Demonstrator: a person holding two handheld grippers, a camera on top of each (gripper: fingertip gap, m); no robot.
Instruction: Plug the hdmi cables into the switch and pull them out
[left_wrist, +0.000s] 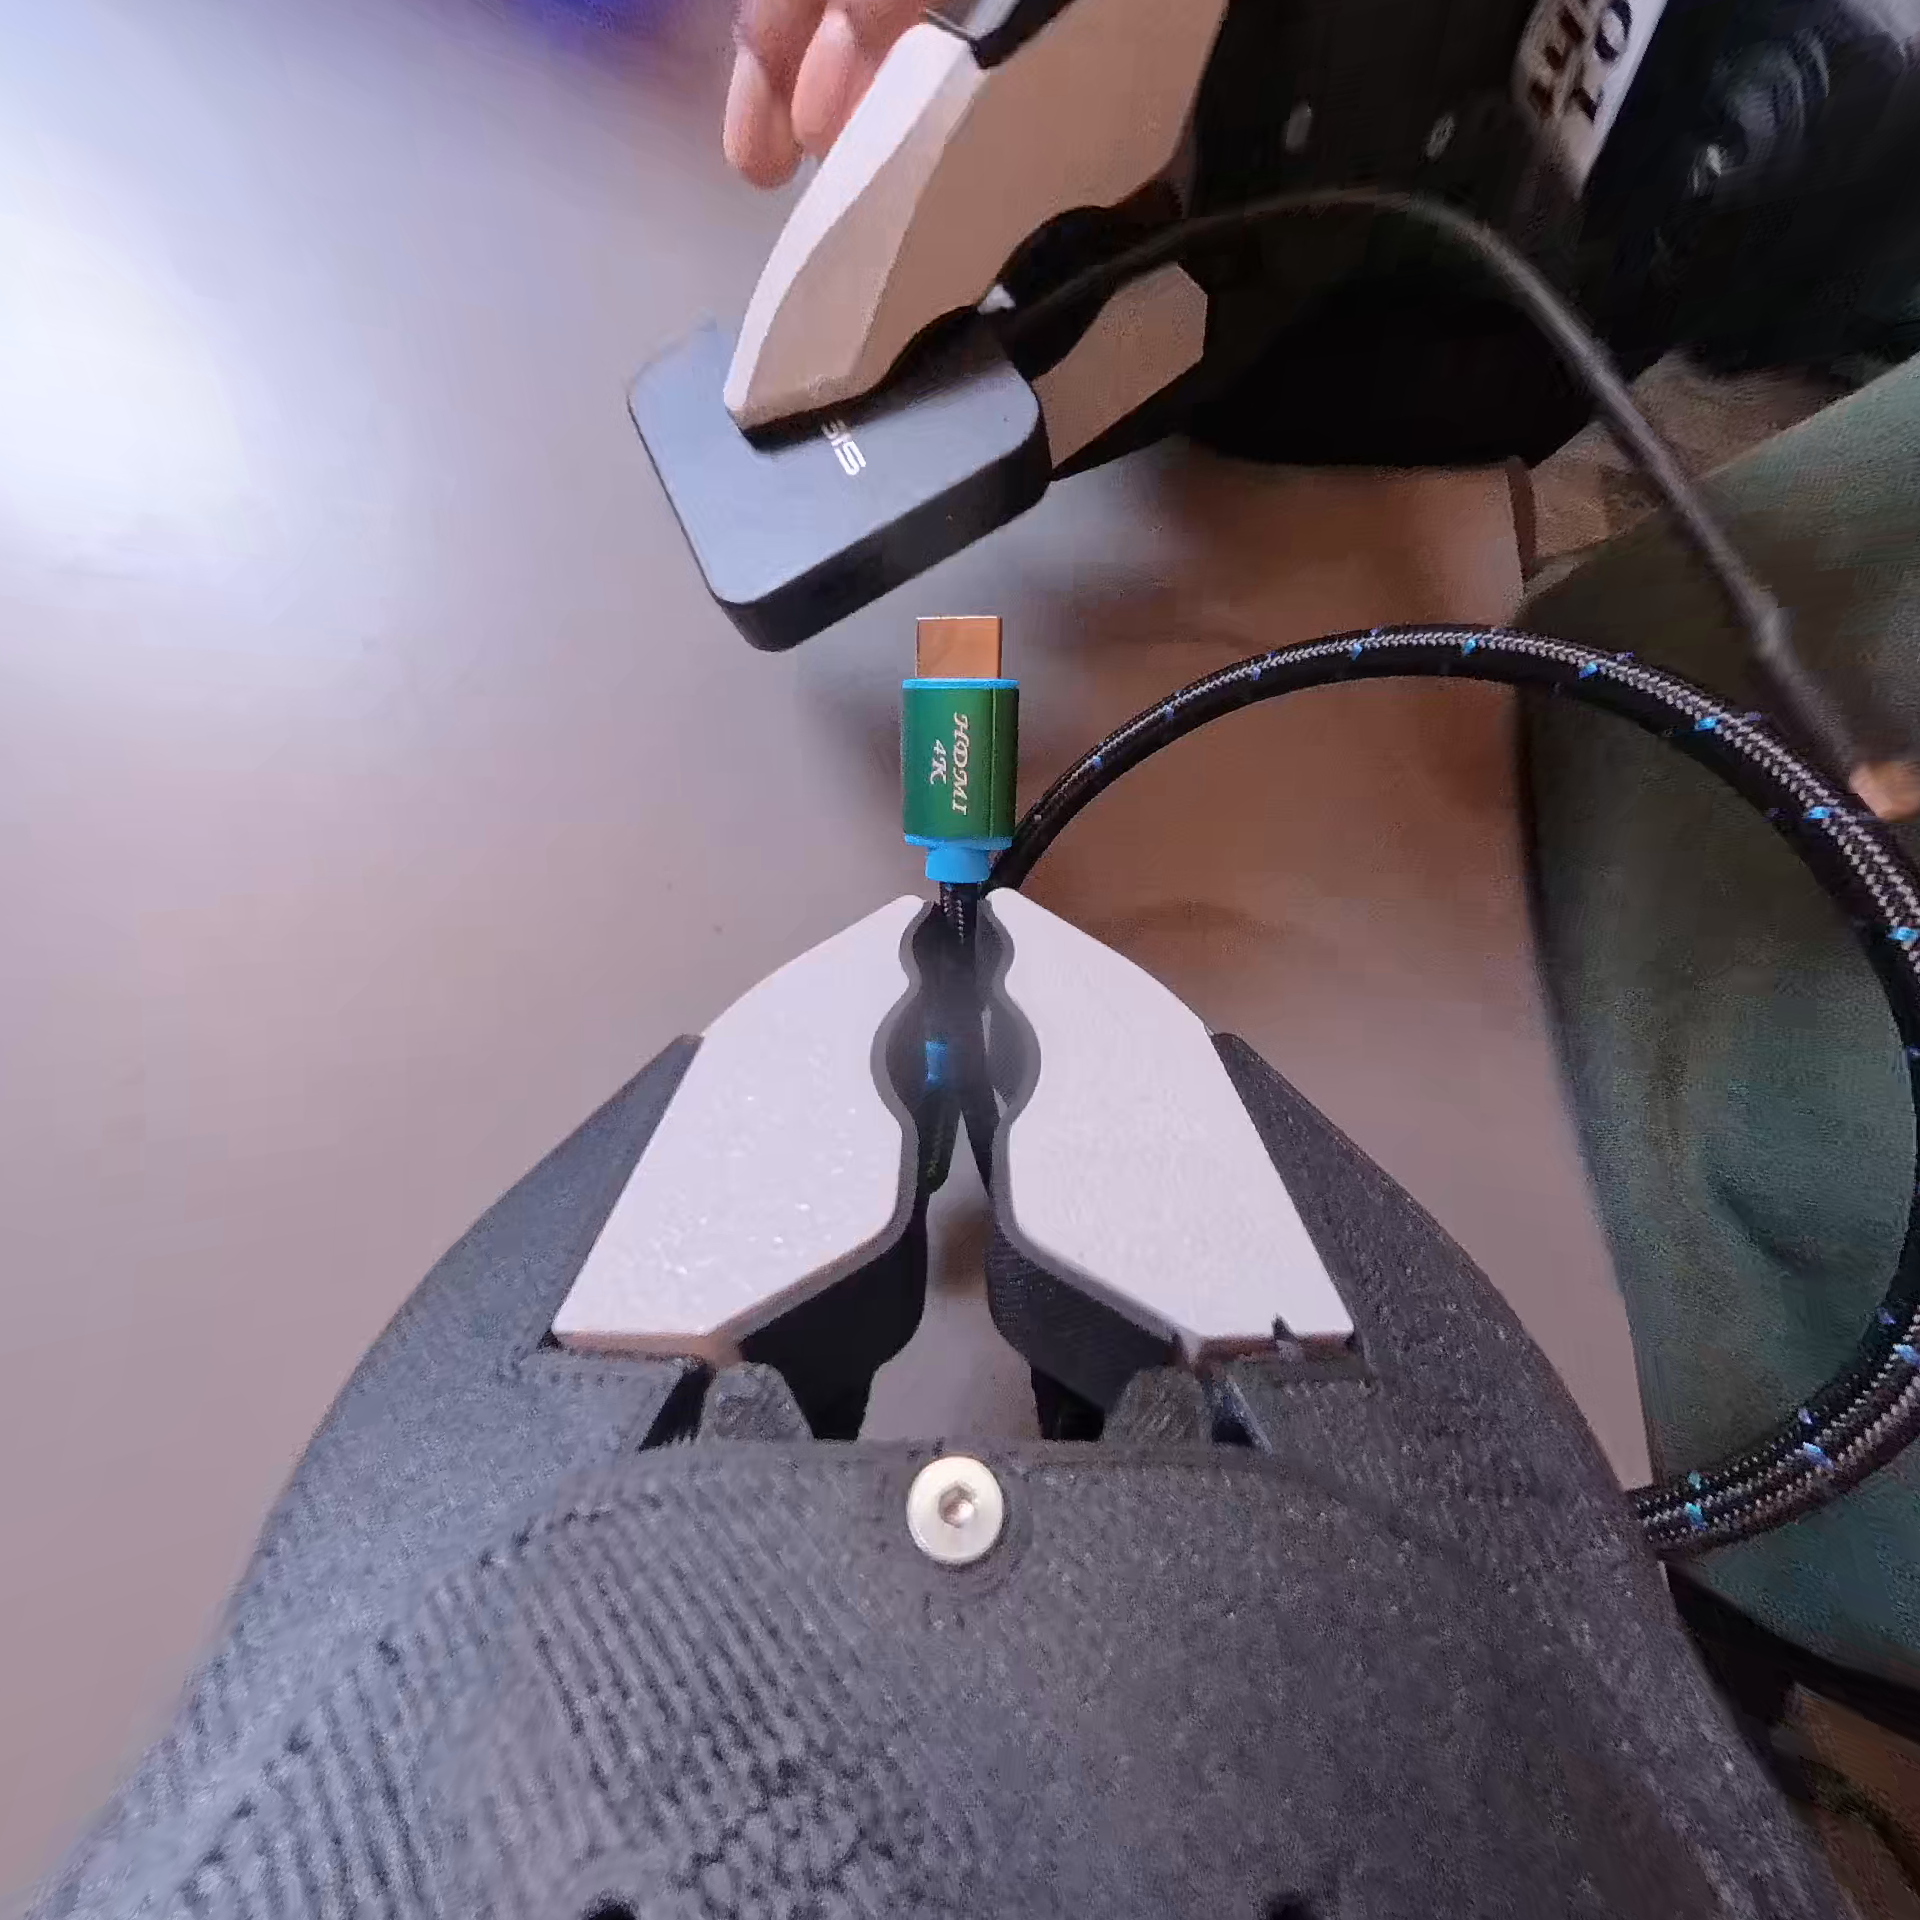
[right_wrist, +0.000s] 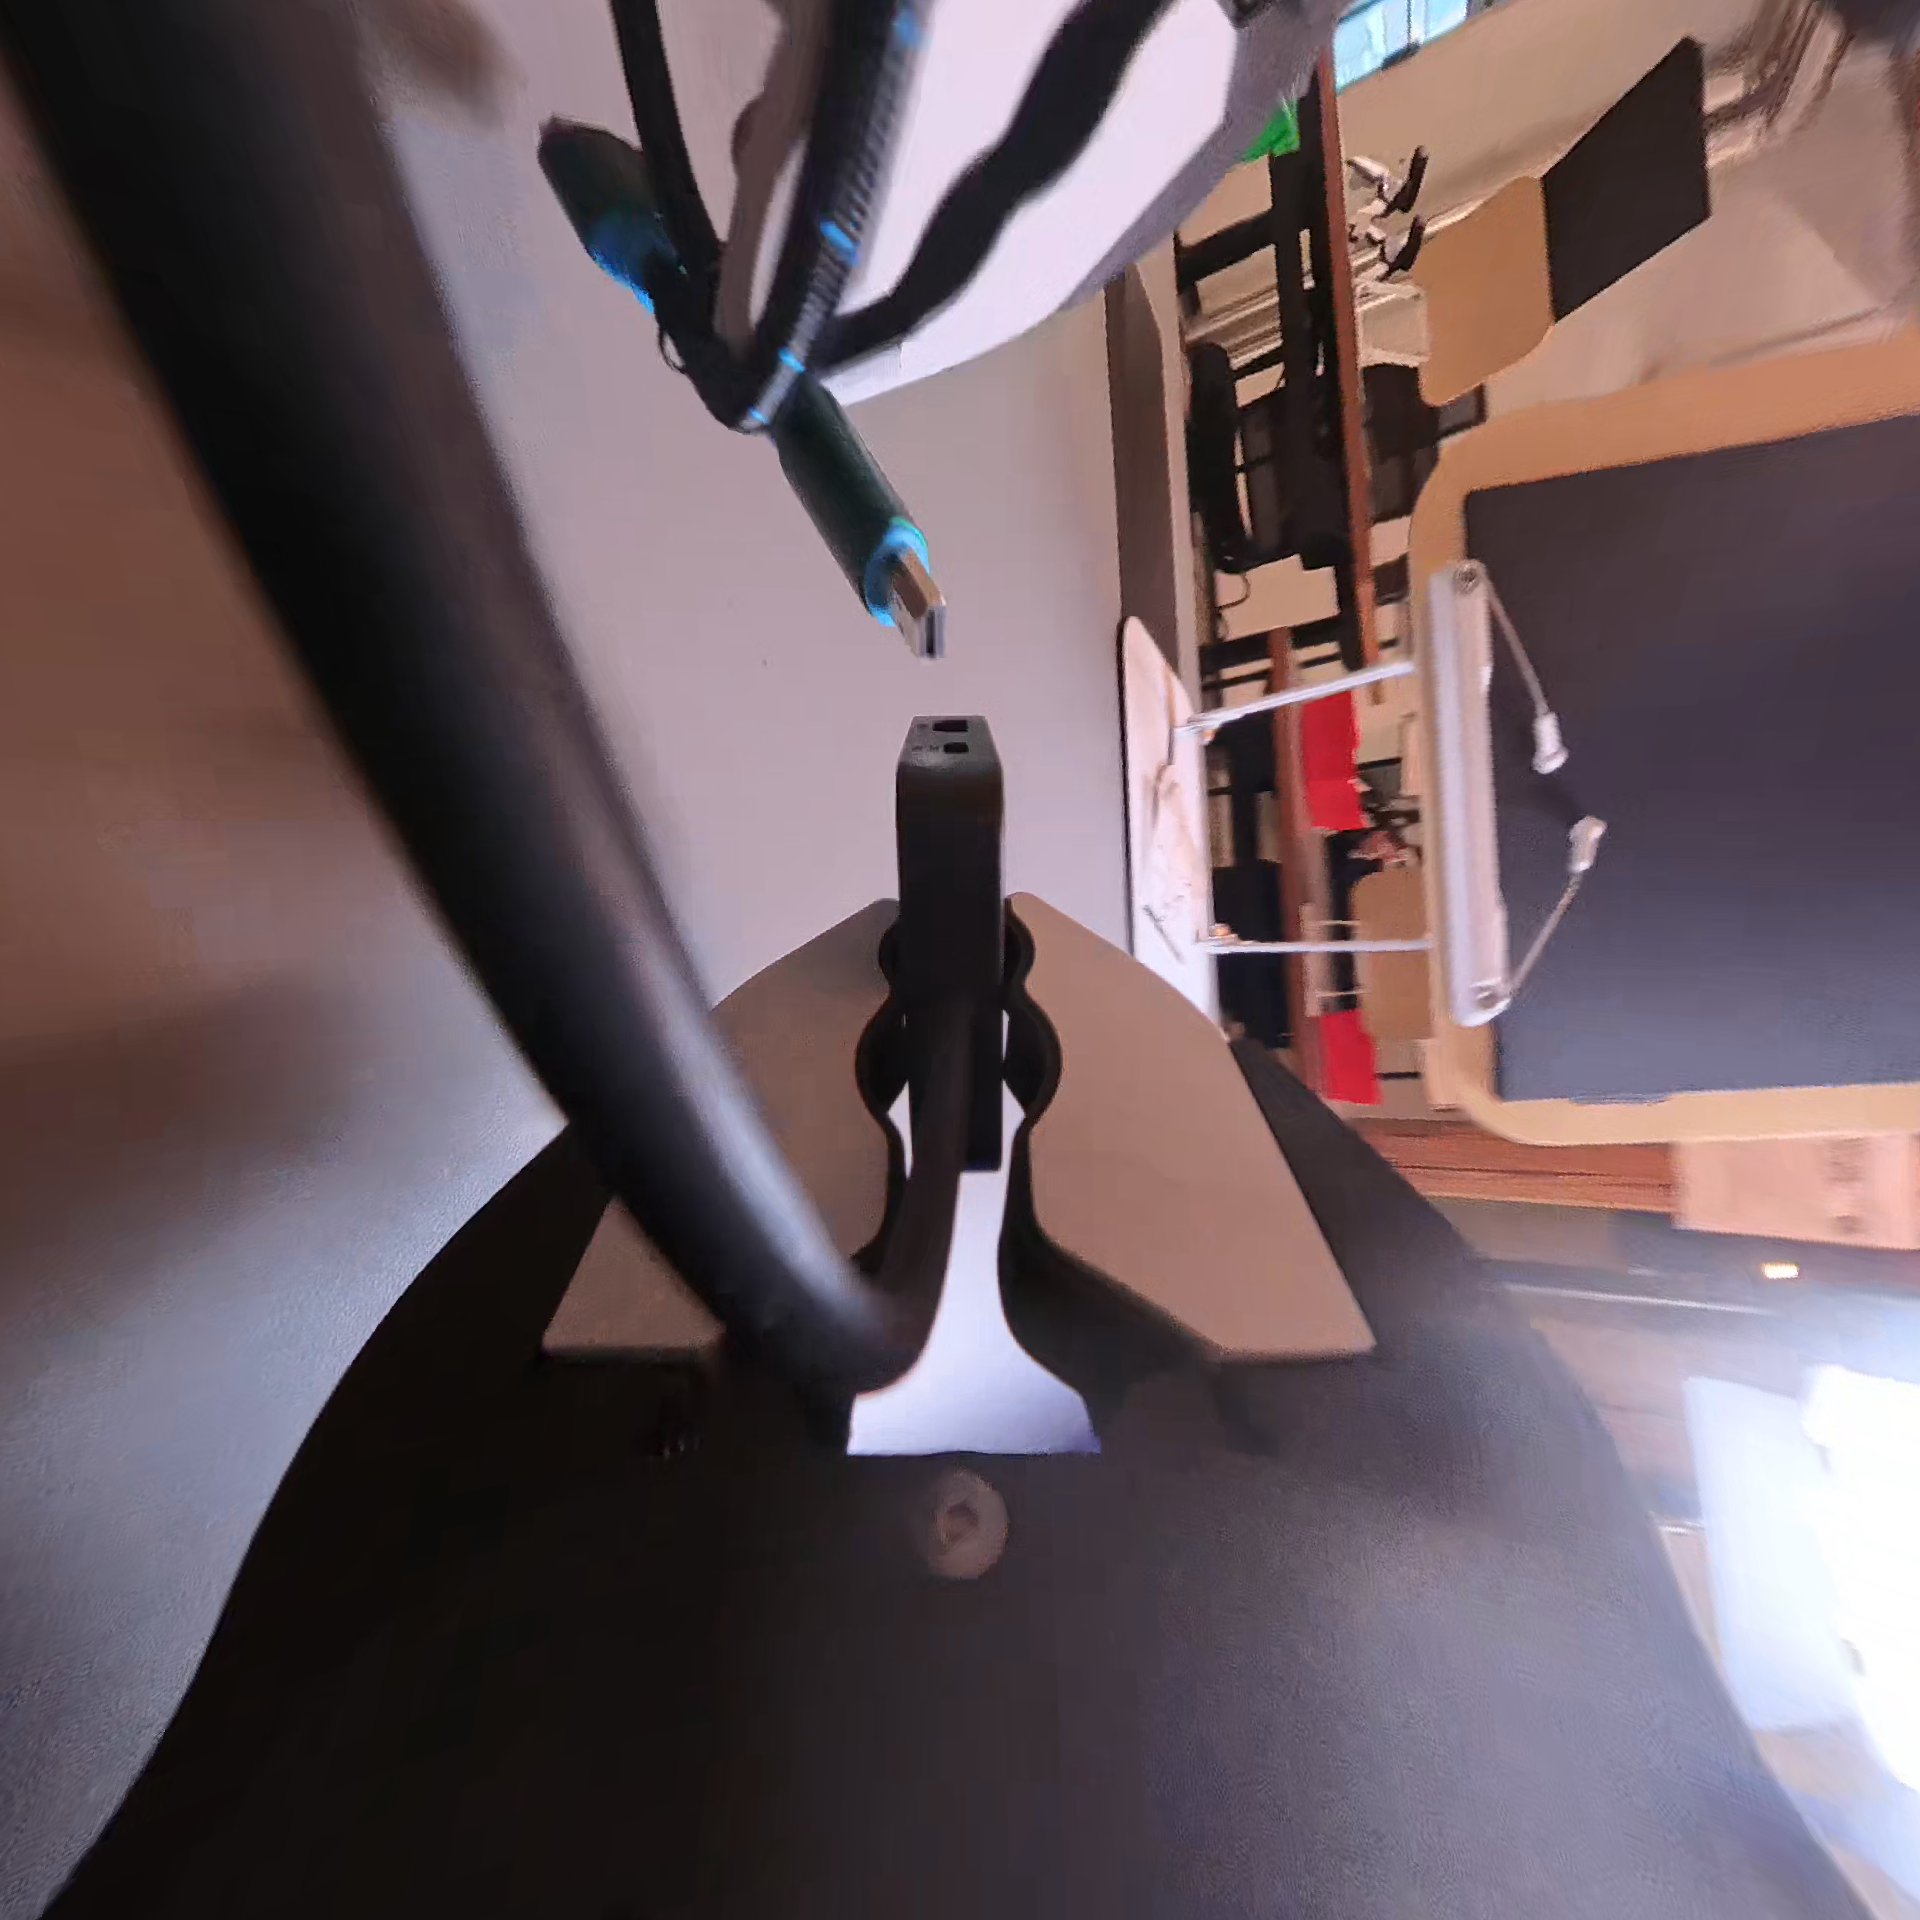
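Left gripper (left_wrist: 957, 902) clamps the black braided cable (left_wrist: 1558, 665) behind its green metal plug (left_wrist: 957, 756), frame centre; right gripper (right_wrist: 952, 914) clamps the black rectangular box (right_wrist: 948, 821). We should align plug with port squarely.

Your green metal plug (left_wrist: 958, 764) w/ blue end bands and gold tip sits on a black braided cable (left_wrist: 1704, 717) w/ blue-grey flecks. Matte black flat box (left_wrist: 831, 499); pale grey finger pads (left_wrist: 774, 1132); brownish-grey tabletop (left_wrist: 364, 831).
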